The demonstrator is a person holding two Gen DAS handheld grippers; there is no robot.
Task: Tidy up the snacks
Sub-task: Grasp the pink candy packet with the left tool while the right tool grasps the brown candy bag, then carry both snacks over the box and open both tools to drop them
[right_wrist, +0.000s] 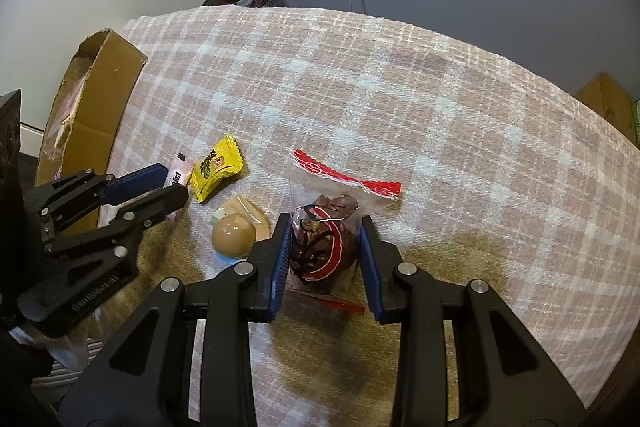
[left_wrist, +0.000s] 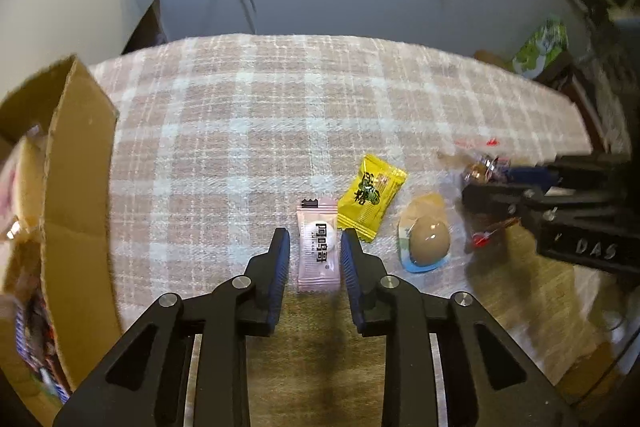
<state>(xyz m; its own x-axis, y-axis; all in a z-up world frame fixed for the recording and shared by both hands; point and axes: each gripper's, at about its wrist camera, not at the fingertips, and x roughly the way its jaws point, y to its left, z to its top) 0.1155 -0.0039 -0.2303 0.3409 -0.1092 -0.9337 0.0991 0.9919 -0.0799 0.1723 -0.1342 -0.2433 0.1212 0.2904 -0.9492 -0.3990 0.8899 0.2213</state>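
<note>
A pink snack packet lies on the checked tablecloth between the fingers of my left gripper, which is open around it with a small gap on each side. A yellow packet and a packed brown egg lie just to its right. My right gripper is open around a clear red-trimmed bag of dark snacks; its pads stand close to the bag's sides. The left gripper also shows in the right wrist view, and the right gripper shows in the left wrist view.
An open cardboard box with several snacks inside stands at the table's left edge; it also shows in the right wrist view. The checked tablecloth stretches back to the far edge by the wall. A green bag lies beyond the right edge.
</note>
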